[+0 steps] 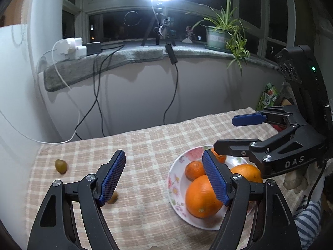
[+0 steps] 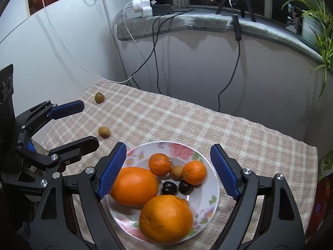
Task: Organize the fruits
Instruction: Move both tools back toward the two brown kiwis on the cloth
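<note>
A floral plate (image 2: 210, 189) on the checked cloth holds two large oranges (image 2: 135, 185), two small mandarins (image 2: 159, 164), a small brown fruit (image 2: 176, 173) and two dark plums (image 2: 169, 188). Two small kiwis lie loose on the cloth: one far (image 2: 99, 98), one nearer (image 2: 104, 131). My right gripper (image 2: 168, 170) hovers open above the plate, nothing between its fingers. My left gripper (image 1: 164, 177) is open over the cloth left of the plate (image 1: 177, 179); a kiwi (image 1: 113, 199) peeks from behind its left finger, another kiwi (image 1: 61, 166) lies further left.
The checked cloth (image 1: 145, 145) covers a small table against a white wall. Cables (image 1: 97, 95) hang from a grey-padded sill with chargers, a ring-light tripod and a potted plant (image 1: 224, 31). A green packet (image 1: 268, 98) and a person's striped sleeve (image 1: 308, 218) sit at the right.
</note>
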Demonstrator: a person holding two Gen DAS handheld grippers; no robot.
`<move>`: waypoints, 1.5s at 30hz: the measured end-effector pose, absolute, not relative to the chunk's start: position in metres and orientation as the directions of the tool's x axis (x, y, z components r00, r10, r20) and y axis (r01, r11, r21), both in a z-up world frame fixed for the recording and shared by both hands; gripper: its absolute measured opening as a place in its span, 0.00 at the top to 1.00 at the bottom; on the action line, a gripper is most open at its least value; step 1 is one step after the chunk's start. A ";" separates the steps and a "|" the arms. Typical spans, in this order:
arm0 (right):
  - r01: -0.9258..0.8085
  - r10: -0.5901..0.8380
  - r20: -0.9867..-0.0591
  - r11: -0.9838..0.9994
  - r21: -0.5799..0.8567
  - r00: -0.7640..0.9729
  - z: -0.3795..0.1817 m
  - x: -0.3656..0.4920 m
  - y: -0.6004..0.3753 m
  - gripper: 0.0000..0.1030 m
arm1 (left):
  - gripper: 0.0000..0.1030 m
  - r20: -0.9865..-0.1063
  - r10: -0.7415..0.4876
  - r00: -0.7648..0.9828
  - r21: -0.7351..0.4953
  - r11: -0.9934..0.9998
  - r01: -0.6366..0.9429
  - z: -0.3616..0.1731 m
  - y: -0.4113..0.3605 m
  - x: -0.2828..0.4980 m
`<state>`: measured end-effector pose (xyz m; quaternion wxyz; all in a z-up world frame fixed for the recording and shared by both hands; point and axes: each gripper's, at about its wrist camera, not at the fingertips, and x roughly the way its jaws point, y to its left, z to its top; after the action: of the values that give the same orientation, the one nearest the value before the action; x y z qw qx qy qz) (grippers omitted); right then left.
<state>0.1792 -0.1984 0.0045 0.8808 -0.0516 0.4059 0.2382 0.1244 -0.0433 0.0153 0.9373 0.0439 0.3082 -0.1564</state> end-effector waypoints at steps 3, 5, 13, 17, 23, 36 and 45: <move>-0.472 0.389 -0.734 0.875 0.106 0.556 0.007 0.177 -0.191 0.17 | 0.26 -0.584 -0.251 0.772 -0.028 0.956 0.291 0.017 -0.030 0.126; -0.480 0.398 -0.731 0.871 0.110 0.555 0.007 0.176 -0.186 0.17 | 0.26 -0.578 -0.240 0.780 -0.033 0.962 0.272 0.018 -0.022 0.128; -0.508 0.445 -0.714 0.849 0.145 0.541 0.008 0.175 -0.159 0.17 | 0.26 -0.572 -0.188 0.799 -0.044 0.979 0.199 0.018 0.014 0.136; -0.527 0.481 -0.695 0.833 0.171 0.534 0.009 0.174 -0.141 0.17 | 0.26 -0.571 -0.161 0.805 -0.072 0.987 0.146 0.018 0.041 0.145; -0.575 0.518 -0.684 0.799 0.173 0.513 0.005 0.167 -0.102 0.17 | 0.26 -0.583 -0.115 0.805 -0.126 0.991 0.051 0.010 0.082 0.159; -0.601 0.500 -0.722 0.786 0.145 0.479 -0.034 0.151 -0.027 0.17 | 0.28 -0.643 -0.101 0.760 -0.243 0.967 -0.076 -0.030 0.152 0.188; -0.577 0.426 -0.744 0.814 0.067 0.515 -0.055 0.159 -0.007 0.27 | 0.38 -0.685 -0.106 0.720 -0.213 0.975 -0.059 -0.050 0.153 0.206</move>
<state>0.1585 -0.0071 -0.0554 0.8650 -0.0948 0.3983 0.2900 0.2061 0.1529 -0.0498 0.9209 -0.1103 0.3736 -0.0127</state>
